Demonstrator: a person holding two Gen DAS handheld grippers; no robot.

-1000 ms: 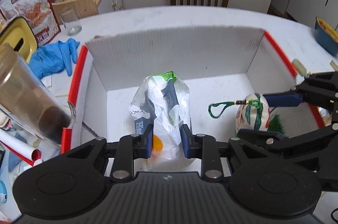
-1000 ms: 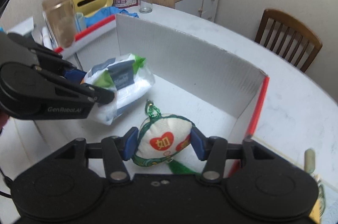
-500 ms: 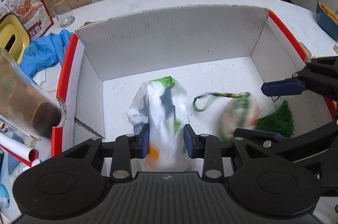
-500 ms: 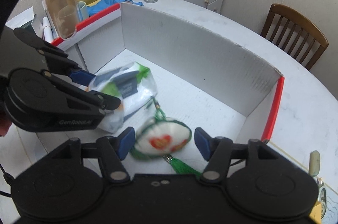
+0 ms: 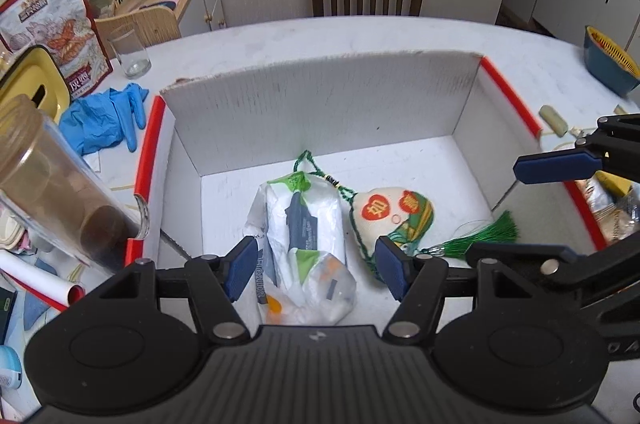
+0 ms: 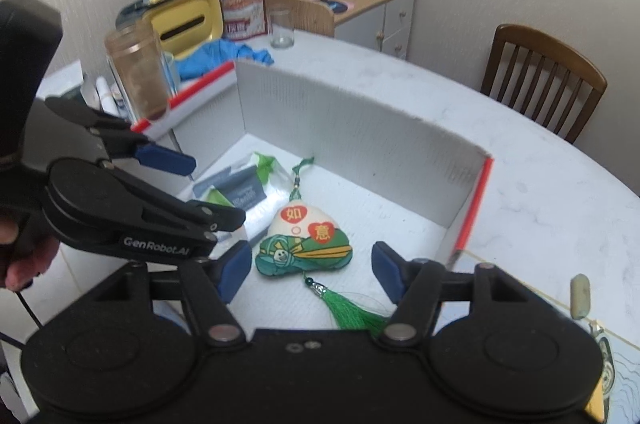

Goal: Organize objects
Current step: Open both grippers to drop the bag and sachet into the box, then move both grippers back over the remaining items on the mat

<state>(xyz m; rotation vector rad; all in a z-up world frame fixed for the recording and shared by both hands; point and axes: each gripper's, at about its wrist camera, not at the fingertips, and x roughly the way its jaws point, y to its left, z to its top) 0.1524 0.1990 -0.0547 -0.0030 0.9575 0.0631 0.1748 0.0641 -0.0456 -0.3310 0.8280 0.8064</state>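
Both grippers — left gripper (image 5: 316,266), right gripper (image 6: 308,272) — hang wide open, empty, over the box (image 5: 320,96) holding wipes pack (image 5: 300,236) and sachet (image 6: 306,244) side by side — dipping could snag the tassel (image 6: 352,310).

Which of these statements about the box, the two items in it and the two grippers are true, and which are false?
1. The plastic-wrapped pack lies on the floor of the white box. True.
2. The left gripper is shut on the pack. False: its fingers stand open, apart from it.
3. The embroidered sachet lies beside the pack inside the box. True.
4. The right gripper holds the sachet up. False: it is open, and the sachet rests on the box floor.
5. The blue gloves lie in the box. False: they lie on the table outside it.
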